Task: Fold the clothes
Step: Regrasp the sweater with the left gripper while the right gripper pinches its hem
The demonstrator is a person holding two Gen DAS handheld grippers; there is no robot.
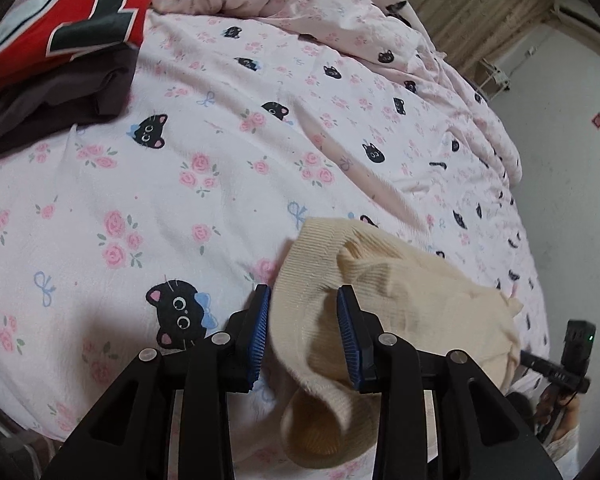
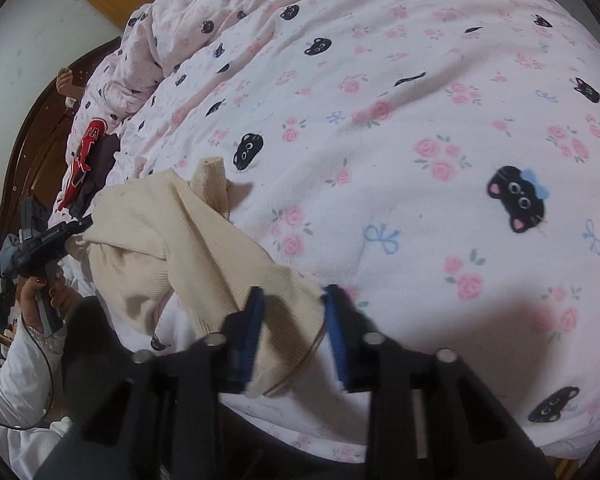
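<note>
A cream ribbed sweater [image 1: 404, 300] lies crumpled on the pink cat-print bed sheet [image 1: 180, 184]. My left gripper [image 1: 303, 336] is shut on a fold of it, and a cuff hangs below the blue pads [image 1: 260, 332]. In the right wrist view the left gripper [image 2: 85, 226] pinches the sweater's [image 2: 160, 248] far edge. My right gripper [image 2: 294, 322] straddles the sweater's ribbed near corner. That corner lies against the left blue pad [image 2: 249, 326], and a thin gap shows at the other pad, so these jaws stand open.
A folded red jersey [image 1: 60, 20] with a large number lies on a dark folded garment [image 1: 52, 108] at the far left of the bed. A bunched duvet [image 1: 340, 8] lies at the back. A wooden bed frame [image 2: 32, 140] and a person's sleeve [image 2: 16, 384] are at the left.
</note>
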